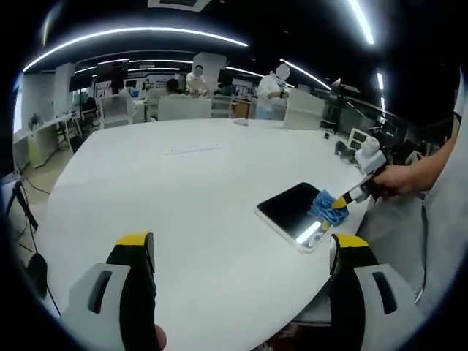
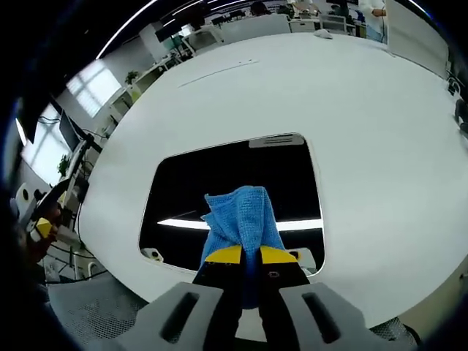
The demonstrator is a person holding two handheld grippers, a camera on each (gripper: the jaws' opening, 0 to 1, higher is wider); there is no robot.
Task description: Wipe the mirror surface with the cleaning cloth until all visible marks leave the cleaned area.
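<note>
A dark rectangular mirror [image 2: 227, 183] lies flat on the white table [image 2: 365, 131], reflecting a bright ceiling light strip. My right gripper [image 2: 250, 255] is shut on a blue cleaning cloth [image 2: 241, 212], which is pressed on the mirror's near half. In the left gripper view the mirror [image 1: 289, 208] lies near the table's right edge, with the cloth [image 1: 327, 208] on its right end and the right gripper [image 1: 344, 200] held by a person's hand [image 1: 398, 179]. My left gripper [image 1: 245, 252] hovers open above the table's near side, well left of the mirror.
The big white round table [image 1: 183, 183] spreads out around the mirror. Chairs and desks [image 1: 183, 106] stand behind it, with people at the back. The table's edge runs close under the mirror in the right gripper view.
</note>
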